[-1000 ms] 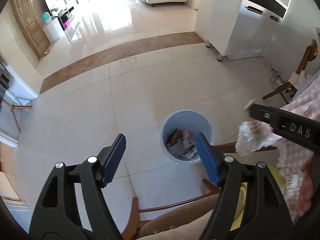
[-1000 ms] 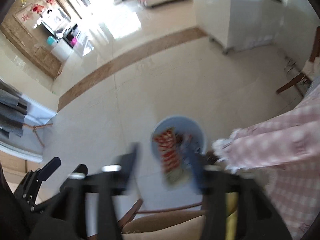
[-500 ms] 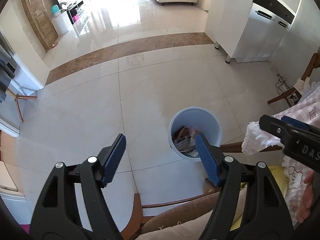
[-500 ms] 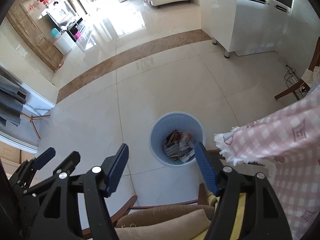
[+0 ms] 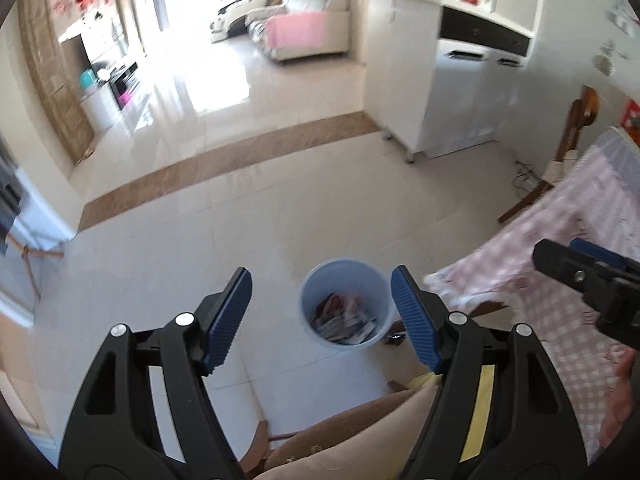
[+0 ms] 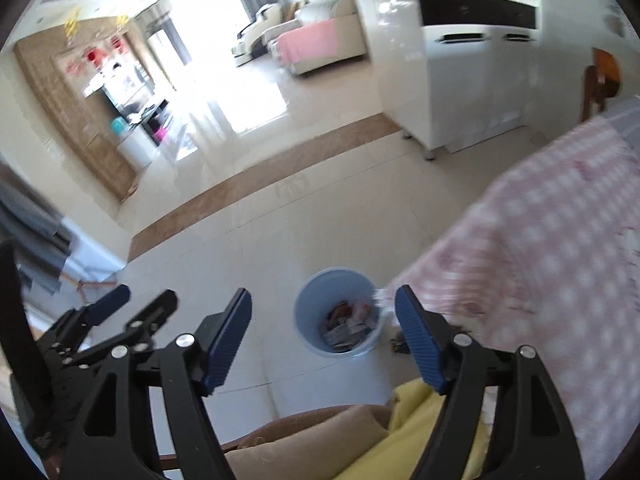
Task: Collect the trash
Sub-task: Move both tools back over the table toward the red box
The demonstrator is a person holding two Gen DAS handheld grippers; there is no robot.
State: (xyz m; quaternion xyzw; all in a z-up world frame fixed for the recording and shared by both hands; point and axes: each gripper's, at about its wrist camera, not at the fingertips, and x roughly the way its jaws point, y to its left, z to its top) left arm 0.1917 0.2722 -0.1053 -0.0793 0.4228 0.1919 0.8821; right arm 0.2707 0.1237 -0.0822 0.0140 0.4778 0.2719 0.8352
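Both grippers, left (image 5: 321, 320) and right (image 6: 323, 325), hover empty with jaws spread wide, angled down above the blue bin (image 5: 344, 304) of trash.

I hold my left gripper (image 5: 321, 314) and my right gripper (image 6: 323, 335) side by side above the floor (image 5: 248, 240), each with fingers spread wide and nothing between them. Below and ahead, a waste bin (image 5: 343, 307) stands on the floor, with crumpled trash (image 5: 344, 322) inside it. Just right of the bin hangs the edge of a tablecloth (image 5: 560, 248) that covers a table. A chair cushion (image 6: 320, 436) sits directly beneath me. Beyond the table stands a cabinet (image 5: 460, 112), and far behind, a sofa (image 5: 308, 36).
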